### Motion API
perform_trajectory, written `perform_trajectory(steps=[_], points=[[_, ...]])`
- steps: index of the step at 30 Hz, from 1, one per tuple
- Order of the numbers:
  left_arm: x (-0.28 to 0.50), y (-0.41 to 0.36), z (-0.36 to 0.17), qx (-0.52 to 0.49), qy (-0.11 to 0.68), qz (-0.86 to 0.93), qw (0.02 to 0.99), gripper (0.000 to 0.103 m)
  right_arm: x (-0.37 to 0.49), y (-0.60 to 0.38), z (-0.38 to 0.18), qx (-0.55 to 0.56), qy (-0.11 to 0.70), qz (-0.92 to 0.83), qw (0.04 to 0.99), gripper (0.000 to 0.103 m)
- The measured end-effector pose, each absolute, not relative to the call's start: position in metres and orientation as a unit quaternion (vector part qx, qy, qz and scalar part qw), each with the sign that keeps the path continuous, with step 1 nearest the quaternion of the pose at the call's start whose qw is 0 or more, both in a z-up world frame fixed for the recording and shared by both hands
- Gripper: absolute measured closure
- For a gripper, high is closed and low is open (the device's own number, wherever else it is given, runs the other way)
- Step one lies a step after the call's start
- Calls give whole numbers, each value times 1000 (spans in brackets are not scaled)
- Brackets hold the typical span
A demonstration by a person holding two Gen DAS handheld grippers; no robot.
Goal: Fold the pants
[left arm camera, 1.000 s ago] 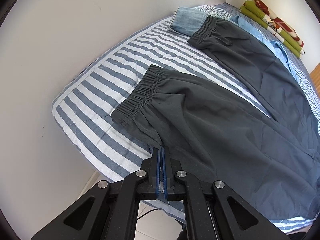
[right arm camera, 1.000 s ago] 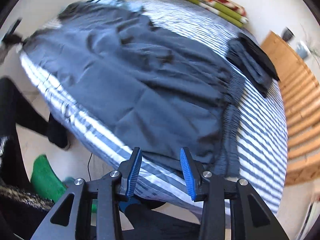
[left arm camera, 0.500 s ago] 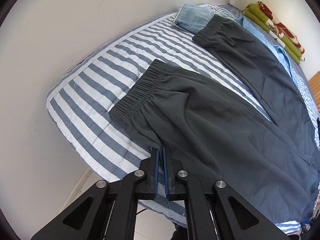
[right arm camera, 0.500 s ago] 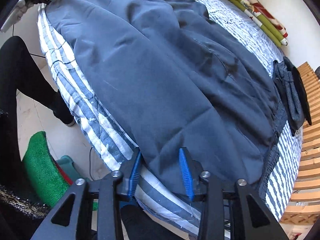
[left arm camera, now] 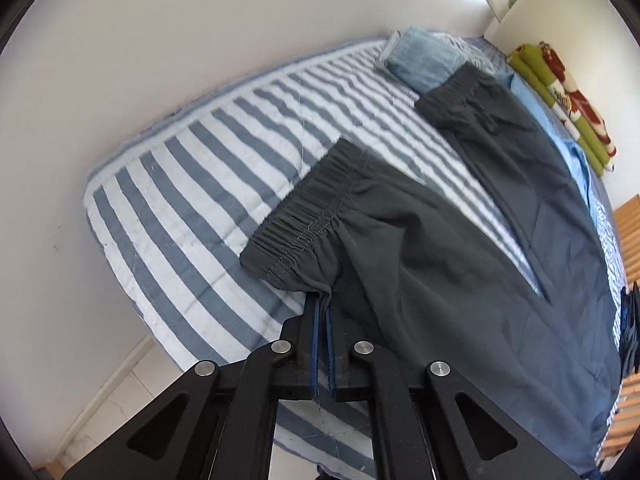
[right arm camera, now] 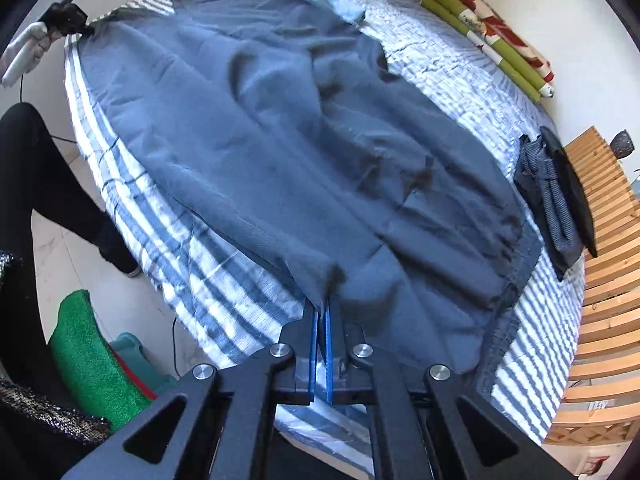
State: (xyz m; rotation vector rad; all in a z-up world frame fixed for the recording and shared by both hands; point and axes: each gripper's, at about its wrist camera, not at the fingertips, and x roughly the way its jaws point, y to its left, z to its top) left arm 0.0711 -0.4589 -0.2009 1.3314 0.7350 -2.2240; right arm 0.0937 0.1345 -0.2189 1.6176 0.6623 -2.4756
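Dark grey pants (left arm camera: 440,280) lie spread over the striped bed (left arm camera: 192,184). One elastic cuff (left arm camera: 304,216) is close to me and the other cuff (left arm camera: 460,96) lies farther back. My left gripper (left arm camera: 322,304) has its jaws closing and pinches a fold of cloth just below the near cuff. In the right wrist view the pants (right arm camera: 280,140) cover most of the bed, with the gathered waistband (right arm camera: 516,280) at the right. There my right gripper (right arm camera: 323,300) is closing, its pads pressed on the pants' near edge.
Folded denim (left arm camera: 424,56) and a light blue garment (left arm camera: 560,148) lie beside the far leg. A green and red rolled blanket (right arm camera: 492,36) lines the wall. Folded dark clothes (right arm camera: 556,200) sit by bare wooden slats (right arm camera: 608,240). The person's leg (right arm camera: 48,200) and a green mat (right arm camera: 88,360) are at the left.
My right gripper moved in over the bed's edge and its open jaws closed on the pants' near edge. The left gripper kept its pinch and shifted, dragging the near cuff along.
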Motion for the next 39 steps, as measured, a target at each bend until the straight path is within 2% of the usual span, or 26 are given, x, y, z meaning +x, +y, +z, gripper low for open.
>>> perform_trajectory(steps=[3,7,15,24,30,33,34,35,36,37,39], points=[[68,-462,-179,465,269,-813,225,101,90,139,-195,501,215,-837,36,101],[40,-456,-135,453,232,-832,219,101,69,149,-161,458,206,-865,10,101],[-94,-435,-85,458,157,-852,196,101,-21,184,-131,412,208,-885,-60,101],[-257,-410,-127,511,127,-829,189,101,-127,238,-171,442,195,-866,-129,101],[-300,-399,-151,519,123,-823,196,101,-161,260,-213,475,203,-844,-144,101],[-304,-401,-144,515,148,-823,190,94,-175,268,-229,496,191,-835,-143,101],[-302,-404,-140,518,158,-821,182,83,-179,269,-236,505,193,-829,-143,101],[-299,-406,-133,513,164,-824,175,75,-182,267,-242,510,200,-824,-144,101],[-294,-409,-124,504,166,-829,175,63,-185,266,-246,515,208,-819,-141,101],[-288,-413,-114,493,165,-836,178,58,-186,265,-249,521,211,-815,-139,101],[-270,-423,-98,475,170,-846,173,58,-186,264,-249,526,208,-813,-136,100]])
